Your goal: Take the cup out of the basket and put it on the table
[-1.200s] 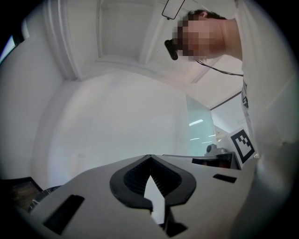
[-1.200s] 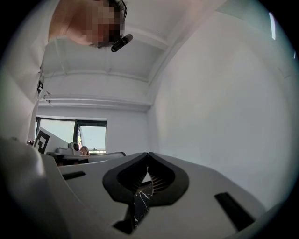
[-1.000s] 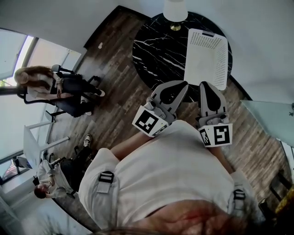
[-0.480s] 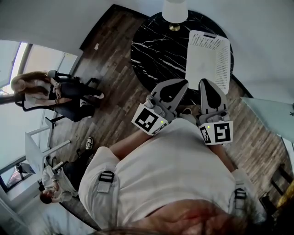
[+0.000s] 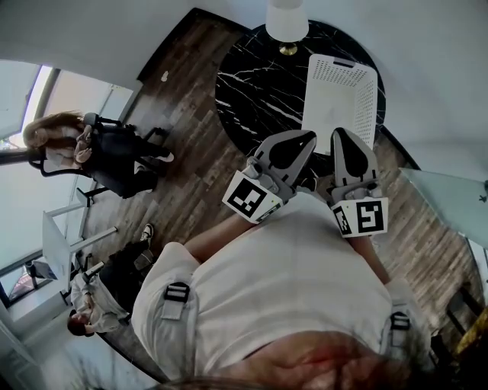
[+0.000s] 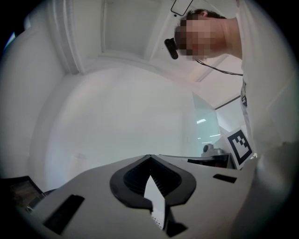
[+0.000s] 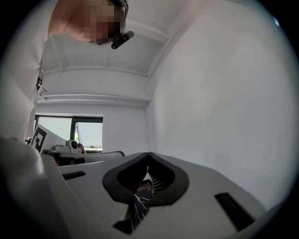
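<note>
Head view: my left claw (image 5: 305,139) and right claw (image 5: 341,137) sit side by side at the centre of the frame, just above my white shirt (image 5: 274,282), with their tips pointing toward the top of the frame. Beyond them, in the upper middle, is a round black marbled surface (image 5: 259,84). A white basket (image 5: 343,72) with perforated walls rests on its right part. My right claw's tip overlaps the basket's lower edge in the frame, and I cannot tell whether they touch. A lamp (image 5: 287,19) with a white shade stands at the surface's top edge. I cannot make out the cup here; the basket's inside reads as plain white. A wooden floor (image 5: 191,152) runs around the surface, and at the left of the frame two people (image 5: 69,141) sit on chairs.

Left gripper view: my left claw (image 6: 149,158) fills the bottom of the frame, its jaws brought together tip to tip with nothing between them. Behind the tips only a white sliver shows through the gap. Above is a pale wall (image 6: 117,102), and the right claw's marker cube (image 6: 240,145) shows at lower right.

Right gripper view: my right claw (image 7: 148,156) is likewise closed and empty. Black marbled stone shows through the gap behind its tips. A window (image 7: 70,133) lies at mid left. The cup appears in neither gripper view.
</note>
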Tool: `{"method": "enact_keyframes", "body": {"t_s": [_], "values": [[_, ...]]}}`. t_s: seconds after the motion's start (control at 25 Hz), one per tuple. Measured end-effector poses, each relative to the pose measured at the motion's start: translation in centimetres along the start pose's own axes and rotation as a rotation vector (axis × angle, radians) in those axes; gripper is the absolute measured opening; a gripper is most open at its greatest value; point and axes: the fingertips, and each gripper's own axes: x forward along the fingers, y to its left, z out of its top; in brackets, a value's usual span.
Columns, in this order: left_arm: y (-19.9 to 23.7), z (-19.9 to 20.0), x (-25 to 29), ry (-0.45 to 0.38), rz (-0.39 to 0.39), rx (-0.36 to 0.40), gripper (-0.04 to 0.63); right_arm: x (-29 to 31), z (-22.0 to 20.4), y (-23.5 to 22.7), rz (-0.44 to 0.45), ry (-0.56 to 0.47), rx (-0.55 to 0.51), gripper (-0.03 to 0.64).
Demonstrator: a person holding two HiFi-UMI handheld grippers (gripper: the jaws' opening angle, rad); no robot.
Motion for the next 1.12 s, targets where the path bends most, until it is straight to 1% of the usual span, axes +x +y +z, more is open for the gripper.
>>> {"method": "enact_keyframes", "body": {"t_s": [0.2, 0.4, 0.6, 0.76, 1.12], "values": [[-1.4, -0.7, 2.6, 0.013, -0.002, -0.008, 0.006, -1.3, -0.1, -3.1, -0.018, 0.006, 0.016, 0.006], [-2.1, -2.4, 4.2, 0.059, -0.013, -0.024, 0.006, -2.1, -0.8, -4.9, -0.024, 0.026, 0.035, 0.006], [-2.7, -3.5, 4.7, 0.087, -0.026, -0.035, 0.006, -2.6, -1.6, -5.4, -0.03, 0.048, 0.042, 0.006], [-2.8, -4.5, 4.9, 0.115, -0.032, -0.065, 0.006, -2.8, -2.4, -5.6, -0.039, 0.069, 0.058, 0.006], [-2.6, -7.2, 4.7, 0.179, -0.045, -0.109, 0.006, -2.9, -5.8, -5.7, -0.051, 0.165, 0.092, 0.008]]}}
